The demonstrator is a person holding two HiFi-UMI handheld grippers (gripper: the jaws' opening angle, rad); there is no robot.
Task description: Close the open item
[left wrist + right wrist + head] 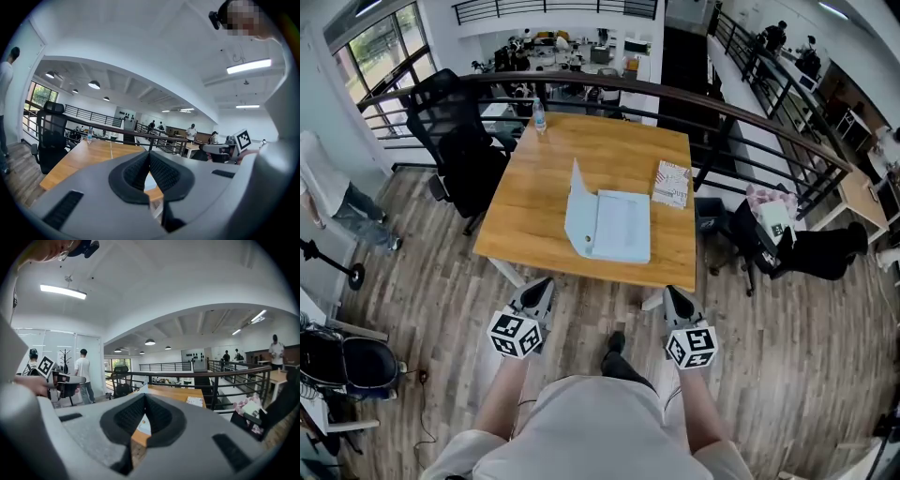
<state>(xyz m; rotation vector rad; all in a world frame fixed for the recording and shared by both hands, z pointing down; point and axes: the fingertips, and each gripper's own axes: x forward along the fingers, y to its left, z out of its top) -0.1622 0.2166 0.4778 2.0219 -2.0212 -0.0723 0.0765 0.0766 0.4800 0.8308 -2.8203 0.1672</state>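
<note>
Table (530,202): wooden, by a railing.
Chair (455,141): black, at the table's left edge.
Folder (619,225): light blue, open on the table's near half – left cover raised, right side flat.
Left gripper (542,285): jaws closed, empty, short of the table's near edge.
Right gripper (673,295): likewise closed and empty.
Booklet (671,183): just beyond the folder's right corner.
Bottle (538,114): upright at the far edge.
</note>
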